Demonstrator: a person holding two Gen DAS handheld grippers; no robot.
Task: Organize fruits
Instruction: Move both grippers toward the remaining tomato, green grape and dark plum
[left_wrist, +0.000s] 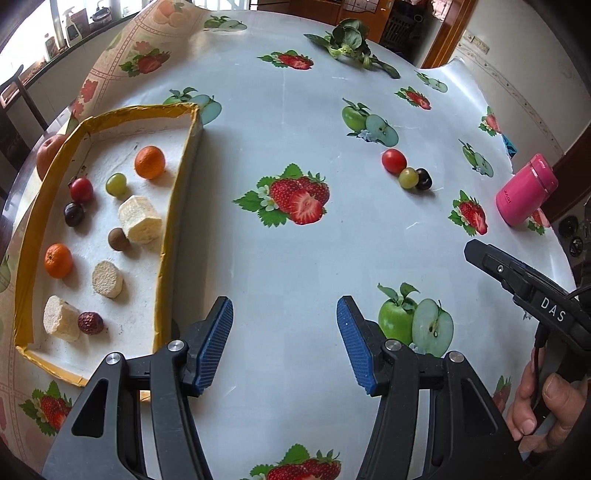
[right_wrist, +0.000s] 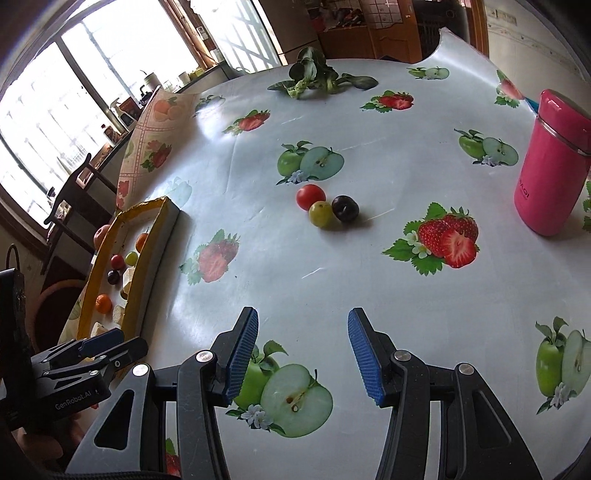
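Landmark: a shallow tray (left_wrist: 177, 206) with yellow-taped rim, lying on the table (left_wrist: 280, 258) under a fruit-print cloth.
In the tray: two oranges (left_wrist: 149, 162), a red cherry tomato (left_wrist: 81, 189), a green grape (left_wrist: 116, 184), a dark plum (left_wrist: 73, 214), a brown round fruit (left_wrist: 118, 239), a wrinkled red date (left_wrist: 89, 322) and pale cut chunks (left_wrist: 140, 220).
Loose fruits: well away from the tray on the open cloth, a tomato (right_wrist: 310, 196), a grape (right_wrist: 321, 213) and a dark plum (right_wrist: 345, 208) huddle together, touching.
Behind the tray: an apple (left_wrist: 48, 153) sits just outside the far wall.
Left gripper (left_wrist: 284, 343): just beside the tray's near corner, above bare cloth; blue pads parted wide, nothing between them.
Right gripper (right_wrist: 303, 356): farther from the tray, on the near side of the loose three; jaws apart, empty, over a printed apple.
Hand (left_wrist: 546, 413): wrapped round the right gripper's handle.
Far from the tray: a pink flask (right_wrist: 550, 166) upright, and leafy greens (right_wrist: 317, 79) at the far edge.
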